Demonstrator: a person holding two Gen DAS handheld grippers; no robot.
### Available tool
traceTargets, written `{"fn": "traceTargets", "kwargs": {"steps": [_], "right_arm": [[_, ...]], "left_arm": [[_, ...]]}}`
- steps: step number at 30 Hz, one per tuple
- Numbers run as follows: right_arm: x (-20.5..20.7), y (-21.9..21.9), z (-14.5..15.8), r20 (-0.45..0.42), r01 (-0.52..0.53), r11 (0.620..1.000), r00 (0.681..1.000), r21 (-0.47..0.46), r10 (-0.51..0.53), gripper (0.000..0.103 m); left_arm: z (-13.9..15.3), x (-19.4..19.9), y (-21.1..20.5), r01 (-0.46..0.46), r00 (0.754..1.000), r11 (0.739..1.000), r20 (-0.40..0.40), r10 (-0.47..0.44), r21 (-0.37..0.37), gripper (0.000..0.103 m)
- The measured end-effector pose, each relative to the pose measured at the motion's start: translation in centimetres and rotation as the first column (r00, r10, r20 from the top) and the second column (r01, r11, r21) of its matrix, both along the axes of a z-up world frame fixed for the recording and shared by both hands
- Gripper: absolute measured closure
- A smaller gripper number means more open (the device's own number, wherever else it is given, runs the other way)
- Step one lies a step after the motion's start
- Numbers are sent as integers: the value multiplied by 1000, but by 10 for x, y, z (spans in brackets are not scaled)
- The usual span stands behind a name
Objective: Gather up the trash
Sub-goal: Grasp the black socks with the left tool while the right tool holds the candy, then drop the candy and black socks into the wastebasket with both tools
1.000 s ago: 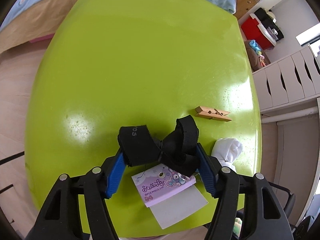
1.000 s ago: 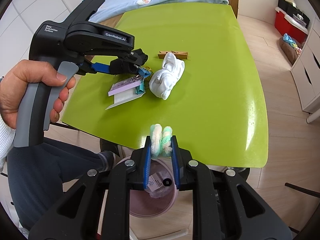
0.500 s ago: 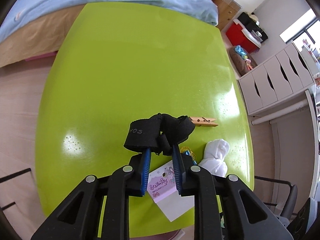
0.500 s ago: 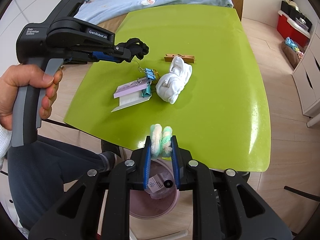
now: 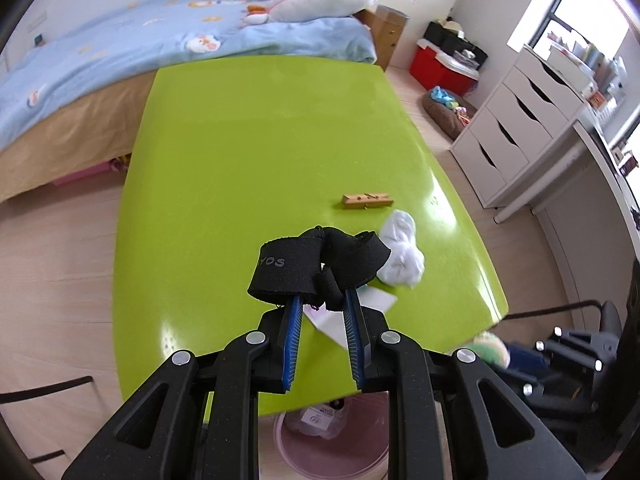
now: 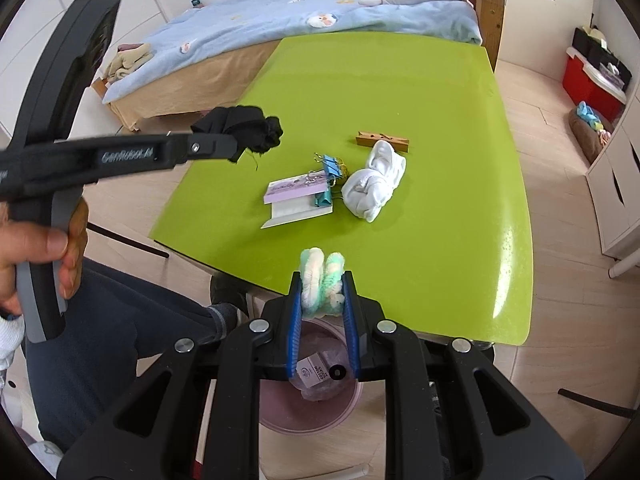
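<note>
One round pink plastic bin [image 6: 308, 412] stands on the floor under the near edge of the glossy lime-green bench [image 6: 400, 92]; inside it lie crumpled clear wrapping and a white printed label [image 6: 314, 370].

The left hand-held gripper [image 5: 320, 300] is clamped on one knotted black fabric band [image 5: 316, 266], held clear above the bench near its front edge. The right hand-held gripper [image 6: 322, 294] is closed tight around one fluffy white-and-mint-green yarn bundle [image 6: 322, 280], right above the bin's mouth.

On the bench lie one wooden clothespin [image 6: 383, 141], one bunched white sock [image 6: 374, 184] just beside it, and one lilac printed card packet [image 6: 296, 192] resting on a white paper sheet [image 6: 298, 214]. At least two teal binder clips [image 6: 330, 166] sit at the packet's end, touching it, between the packet and the sock; their exact number is hard to make out.
</note>
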State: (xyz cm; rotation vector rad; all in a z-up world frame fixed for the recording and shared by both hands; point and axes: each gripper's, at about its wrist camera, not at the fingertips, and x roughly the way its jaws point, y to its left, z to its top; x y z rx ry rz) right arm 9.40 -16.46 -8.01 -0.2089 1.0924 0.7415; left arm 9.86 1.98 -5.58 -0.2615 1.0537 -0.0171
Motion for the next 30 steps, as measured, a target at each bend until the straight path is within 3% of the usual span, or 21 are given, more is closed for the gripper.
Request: {"fn": "traceTargets", "kwargs": {"steps": [12,23,27,30], "right_arm": [[-40,-9,14,18,-53,999,998,-3,53,85],[-76,-5,5,-35,-119,993,992,-9,118,80],[-78,-4,-1,-49,-130,991,990,-17,129,53],[-79,-6,-1,-43,-115,993,993,-19,114,25]], "left_arm": [[15,-78,-21,49,997,999,63,-50,17,82],[19,-128,-22,50,996,999,71,-50,-3,82],[15,-136,-20,50,997,999,57,-50,-8,82],[13,-139,-20,50,998,999,50,-50,-10,82]]}}
